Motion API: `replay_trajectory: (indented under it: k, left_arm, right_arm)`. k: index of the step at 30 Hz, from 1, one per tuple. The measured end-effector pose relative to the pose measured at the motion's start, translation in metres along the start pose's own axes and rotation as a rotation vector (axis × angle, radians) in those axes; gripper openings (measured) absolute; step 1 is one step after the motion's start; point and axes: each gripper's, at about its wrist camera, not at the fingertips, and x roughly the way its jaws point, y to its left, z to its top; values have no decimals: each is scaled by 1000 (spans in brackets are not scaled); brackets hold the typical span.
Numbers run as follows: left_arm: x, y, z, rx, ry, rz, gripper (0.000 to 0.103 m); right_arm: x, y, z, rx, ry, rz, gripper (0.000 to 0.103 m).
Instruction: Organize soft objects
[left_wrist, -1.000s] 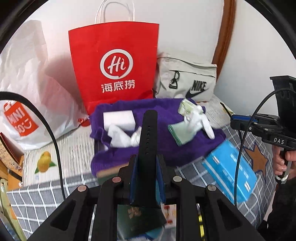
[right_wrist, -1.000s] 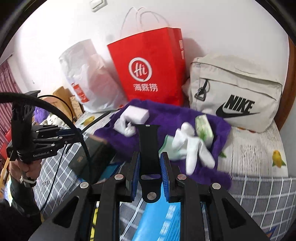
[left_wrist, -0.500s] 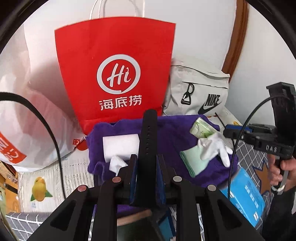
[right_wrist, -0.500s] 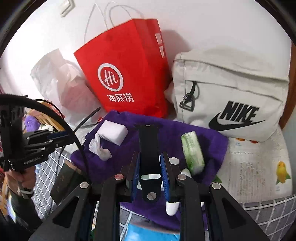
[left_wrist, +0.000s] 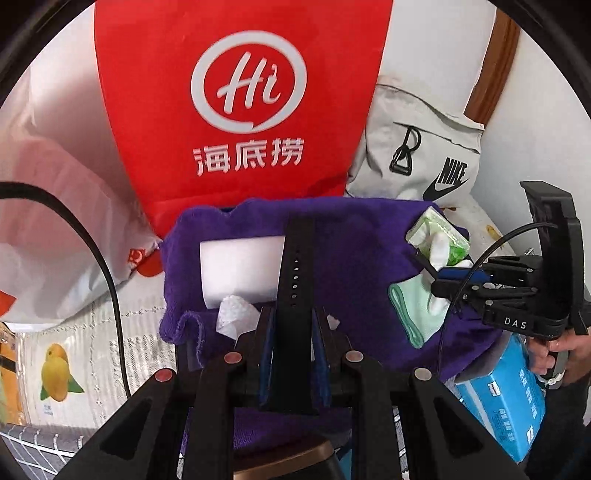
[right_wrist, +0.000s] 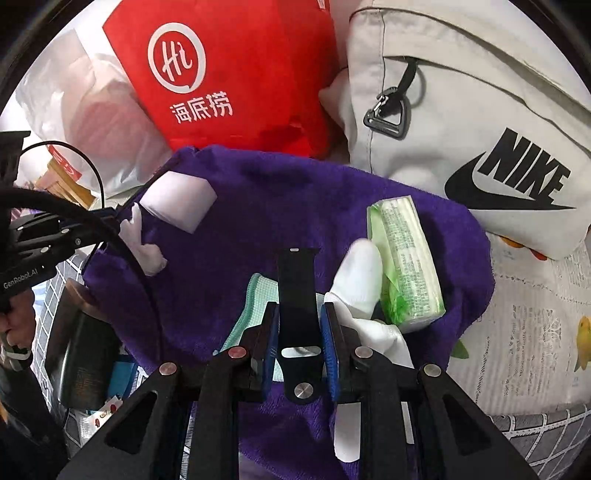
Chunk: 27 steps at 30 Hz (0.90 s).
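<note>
While each claw (left_wrist: 291, 343) (right_wrist: 298, 332) clamps a black strap, a purple towel (right_wrist: 236, 221) covers the bed; white wall behind.

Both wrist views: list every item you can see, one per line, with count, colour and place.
purple towel: one, purple, spread under the small items
sponge block: one, white, towel's left part
crumpled tissue: one, white, just below the block
tissue pack: one, green-white, towel's right part
glove: one, white with mint cuff, beside the pack
paper bag: one, red, behind towel
sling bag: one, beige, right of paper bag
plastic bag: one, white, left
blue pack: one, right foreground
watch strap halves: two, black, one in left gripper, one in right gripper
</note>
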Motion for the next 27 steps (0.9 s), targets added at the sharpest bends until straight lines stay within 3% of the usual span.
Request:
replay_trajectory:
  k: [18,27]
  left_arm:
    - [32,-2,-5,1,87,38,20]
    - [39,1,-6,-20,117,48,21]
  right_arm:
    - [12,-9,-1,3,43,3,24]
    - [16,-8,-1,13,57,25,34]
